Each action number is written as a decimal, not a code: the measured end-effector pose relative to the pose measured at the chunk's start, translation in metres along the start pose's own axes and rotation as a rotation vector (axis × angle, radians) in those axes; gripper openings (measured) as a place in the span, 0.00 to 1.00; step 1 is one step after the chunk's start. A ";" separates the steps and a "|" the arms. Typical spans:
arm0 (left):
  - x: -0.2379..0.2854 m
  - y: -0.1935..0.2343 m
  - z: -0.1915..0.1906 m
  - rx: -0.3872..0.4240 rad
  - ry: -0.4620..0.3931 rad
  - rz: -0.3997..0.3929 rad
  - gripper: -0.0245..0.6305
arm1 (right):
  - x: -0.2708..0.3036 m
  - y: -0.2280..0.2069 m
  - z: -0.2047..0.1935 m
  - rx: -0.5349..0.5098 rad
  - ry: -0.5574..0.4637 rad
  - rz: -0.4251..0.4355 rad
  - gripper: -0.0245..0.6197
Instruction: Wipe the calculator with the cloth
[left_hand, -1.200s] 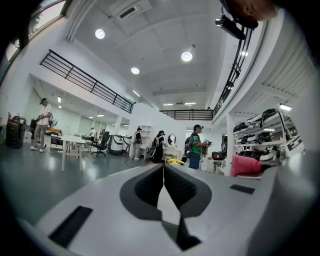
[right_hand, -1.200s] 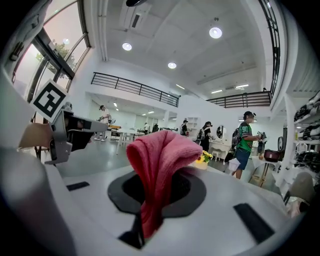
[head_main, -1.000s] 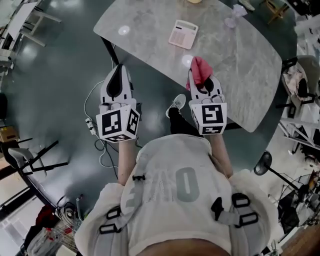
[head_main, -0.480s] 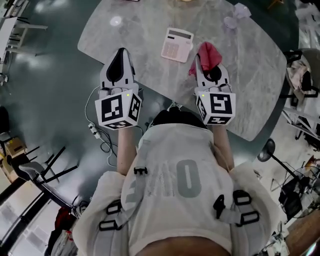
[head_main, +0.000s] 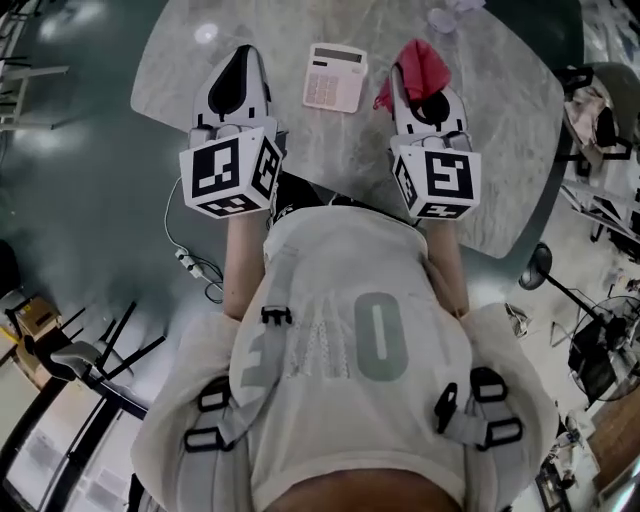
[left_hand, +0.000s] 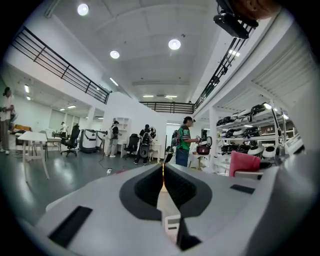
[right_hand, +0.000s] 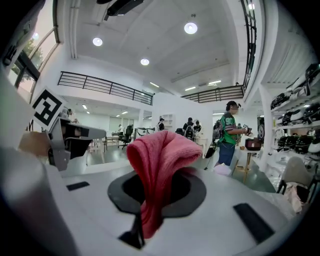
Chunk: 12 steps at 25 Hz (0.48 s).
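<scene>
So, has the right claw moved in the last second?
Yes. The right claw, shut on the cloth, went forward over the table: from its near edge to beside the calculator.

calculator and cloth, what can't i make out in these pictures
calculator: head view, keys and display too small to read; in neither gripper view.
cloth: right gripper view, its own folds cover where the jaws pinch it.
pale crumpled thing: head view, cut off by the top edge.

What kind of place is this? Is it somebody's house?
Likely a big lab or workshop hall, not a home: a railed balcony under a high ceiling, shelves of gear, and office chairs with people standing about.
</scene>
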<state>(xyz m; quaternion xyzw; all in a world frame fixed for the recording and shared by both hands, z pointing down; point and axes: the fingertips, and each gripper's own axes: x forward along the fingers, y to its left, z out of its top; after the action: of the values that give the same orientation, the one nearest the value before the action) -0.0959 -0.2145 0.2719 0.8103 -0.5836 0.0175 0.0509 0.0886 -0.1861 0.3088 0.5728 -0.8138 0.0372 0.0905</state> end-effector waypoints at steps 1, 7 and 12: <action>0.008 -0.002 0.008 0.011 -0.017 -0.020 0.07 | 0.001 -0.004 0.005 -0.006 -0.013 -0.021 0.12; 0.043 -0.006 0.026 0.034 -0.054 -0.094 0.07 | 0.010 -0.013 0.016 -0.027 -0.024 -0.096 0.12; 0.057 -0.009 0.026 0.024 -0.041 -0.117 0.07 | 0.009 -0.017 0.020 -0.030 -0.023 -0.111 0.12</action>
<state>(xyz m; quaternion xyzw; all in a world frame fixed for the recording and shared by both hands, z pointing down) -0.0697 -0.2678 0.2505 0.8437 -0.5360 0.0048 0.0302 0.1001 -0.2032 0.2903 0.6159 -0.7824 0.0135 0.0914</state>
